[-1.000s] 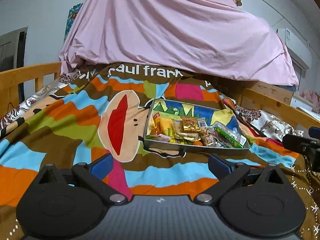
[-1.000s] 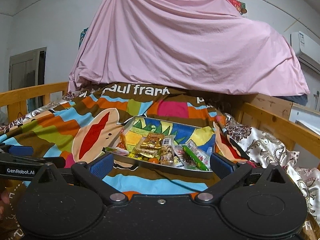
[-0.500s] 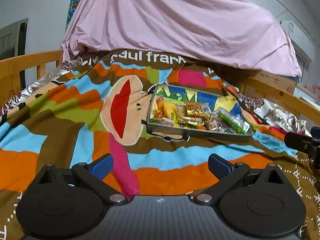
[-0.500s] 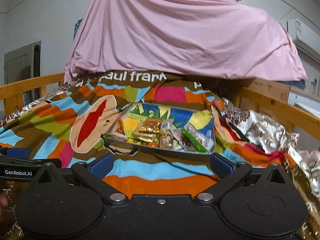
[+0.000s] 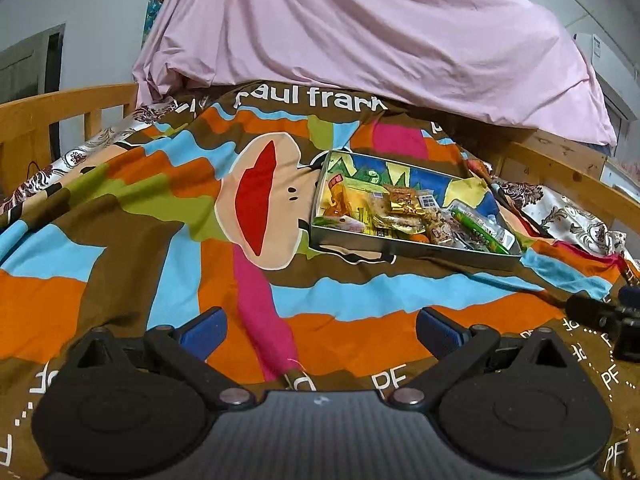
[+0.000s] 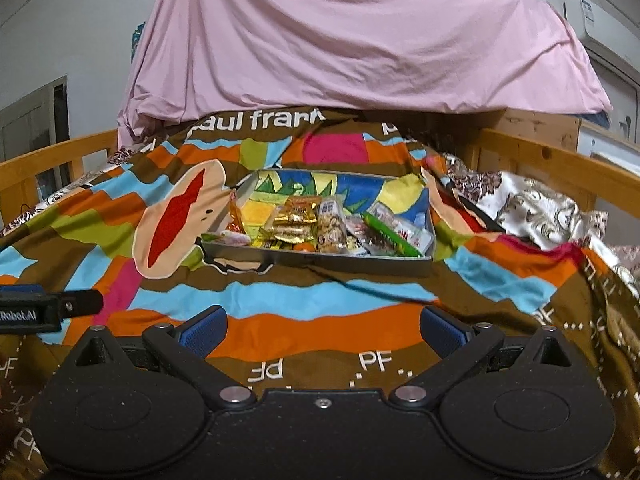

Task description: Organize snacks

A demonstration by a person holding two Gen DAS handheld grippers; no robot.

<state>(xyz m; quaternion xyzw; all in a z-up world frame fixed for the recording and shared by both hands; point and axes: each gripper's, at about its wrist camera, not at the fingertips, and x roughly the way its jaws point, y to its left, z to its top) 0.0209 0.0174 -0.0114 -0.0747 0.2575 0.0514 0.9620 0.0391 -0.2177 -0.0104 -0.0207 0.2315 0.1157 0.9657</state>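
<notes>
A shallow metal tray (image 5: 416, 251) (image 6: 320, 261) with a bright printed bottom rests on a striped blanket. Several wrapped snacks lie heaped at its near side: a gold packet (image 5: 404, 204) (image 6: 297, 213), a long green packet (image 5: 478, 232) (image 6: 390, 236), a nut bar (image 6: 331, 229) and an orange-yellow pack (image 5: 340, 196). My left gripper (image 5: 318, 330) hovers open over the blanket, short of the tray and to its left. My right gripper (image 6: 323, 330) is open too, straight in front of the tray. Neither holds anything.
The colourful blanket (image 5: 160, 216) (image 6: 280, 320) covers a bed with wooden rails (image 5: 60, 108) (image 6: 560, 160). A pink sheet (image 5: 360, 32) (image 6: 352, 40) is draped over a bulk behind the tray. A patterned cloth (image 6: 520, 208) lies bunched at the right.
Both cameras have tipped downward and pulled back a little, so more blanket shows in front of the tray. Both grippers stay open and the tray has not moved.
</notes>
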